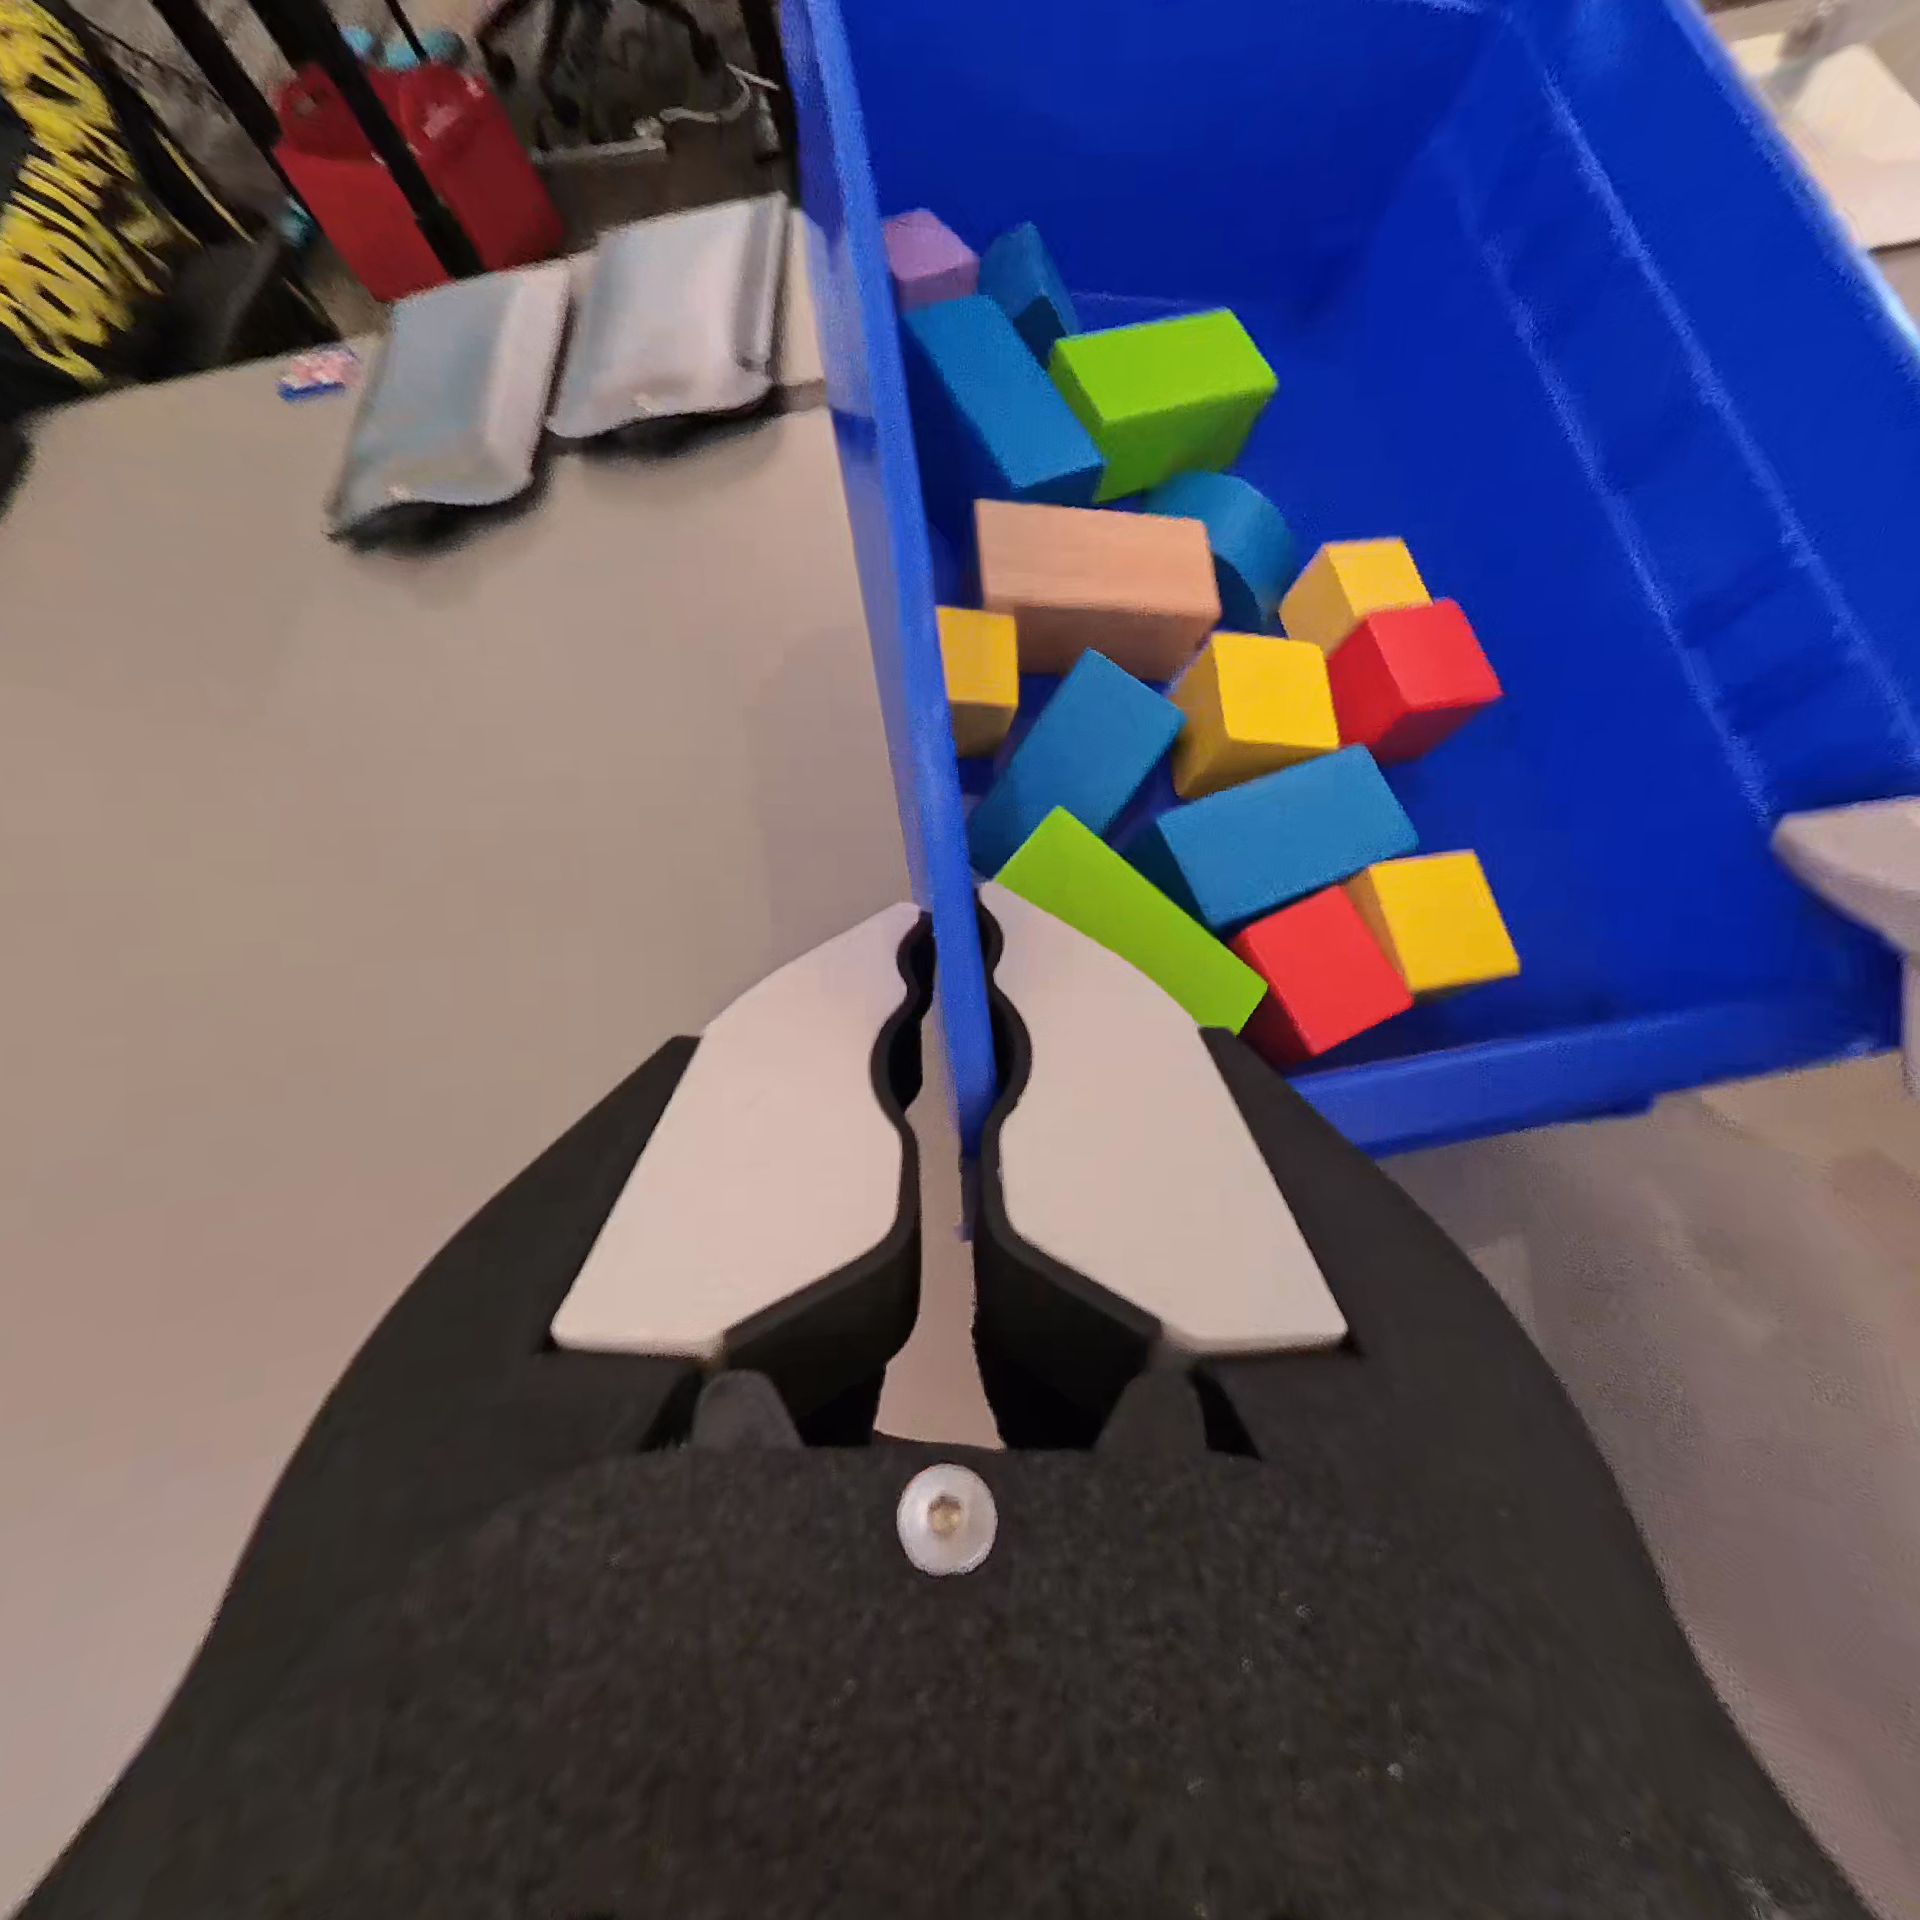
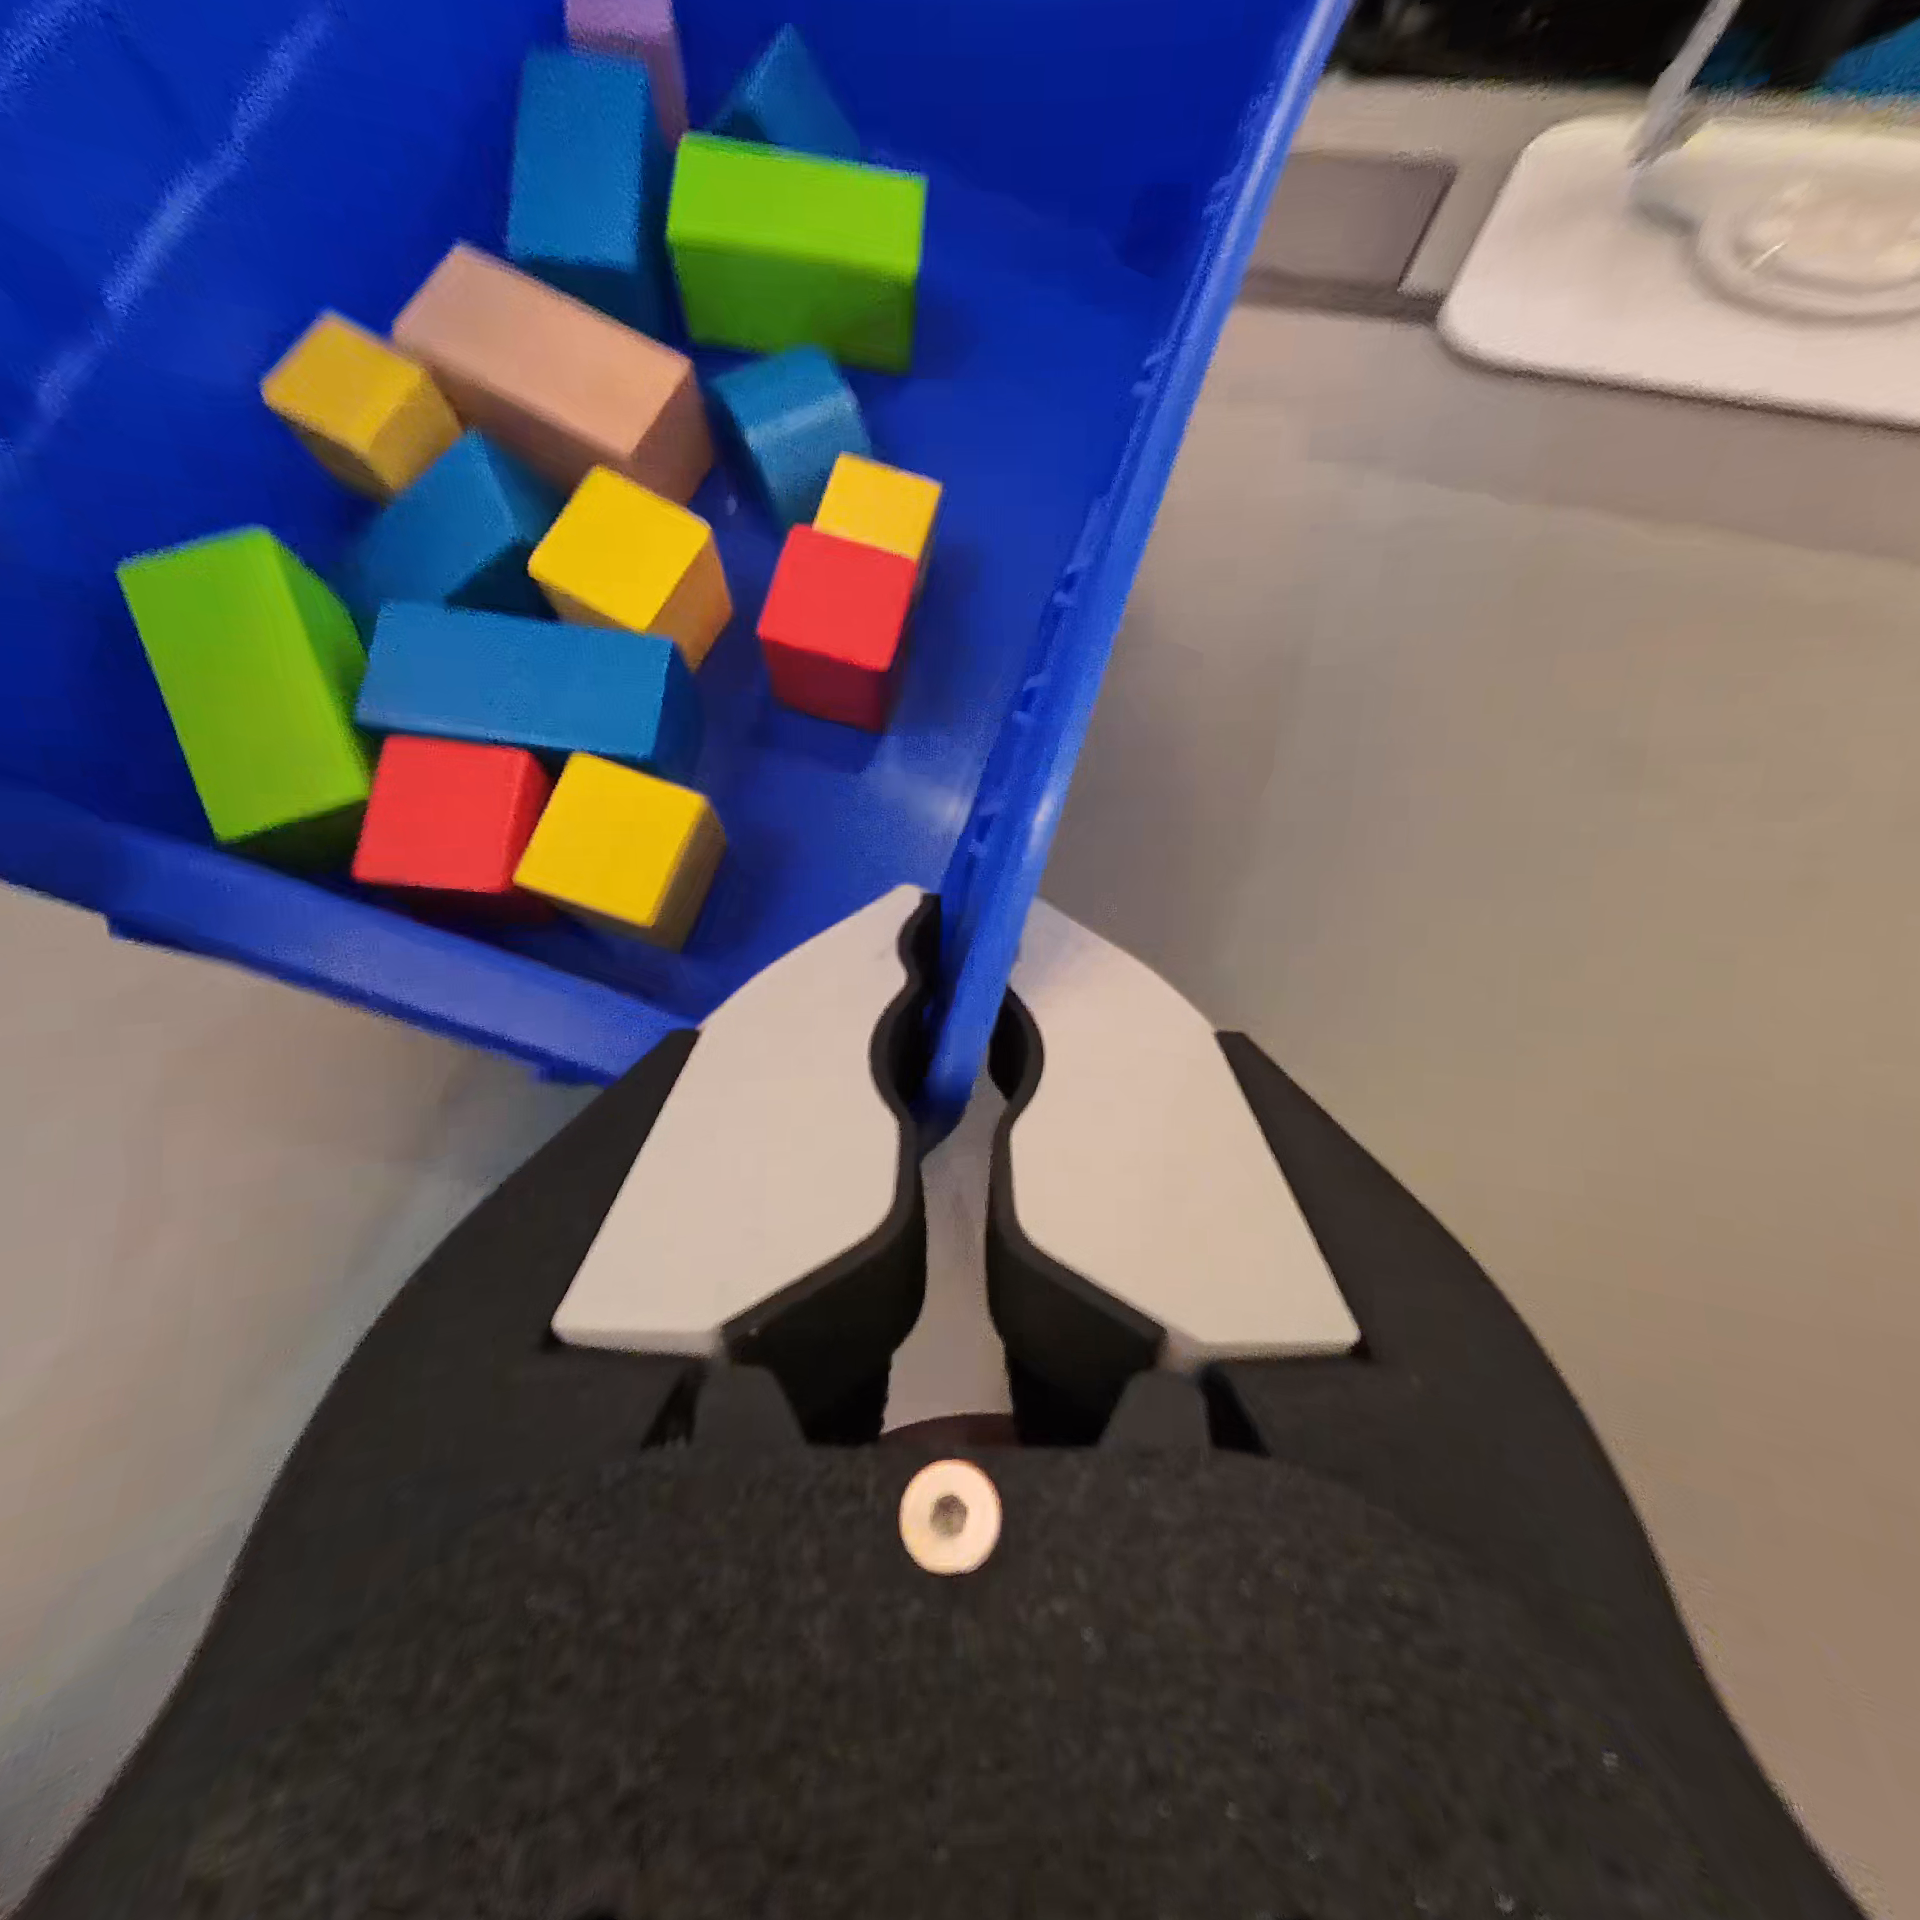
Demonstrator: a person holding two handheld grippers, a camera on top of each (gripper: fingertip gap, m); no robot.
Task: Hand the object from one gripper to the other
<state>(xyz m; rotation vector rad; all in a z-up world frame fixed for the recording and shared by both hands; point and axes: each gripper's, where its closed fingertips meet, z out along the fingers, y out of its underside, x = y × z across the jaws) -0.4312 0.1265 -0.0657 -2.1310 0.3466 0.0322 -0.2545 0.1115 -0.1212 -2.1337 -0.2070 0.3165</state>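
Blue bin (image 1: 1558,520), tilted over the grey table (image 1: 312,831), held by opposite side walls. Rigid plastic, thin slick rims, likely heavy-ish: loose wooden blocks (image 1: 1247,707) inside could slide and shift the load. Left gripper (image 1: 961,935) jaws clamped on one wall edge; right gripper (image 2: 961,925) jaws clamped on the other. Grip deep on the rim.

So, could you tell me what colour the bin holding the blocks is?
Blue; the bin shows best in the right wrist view.
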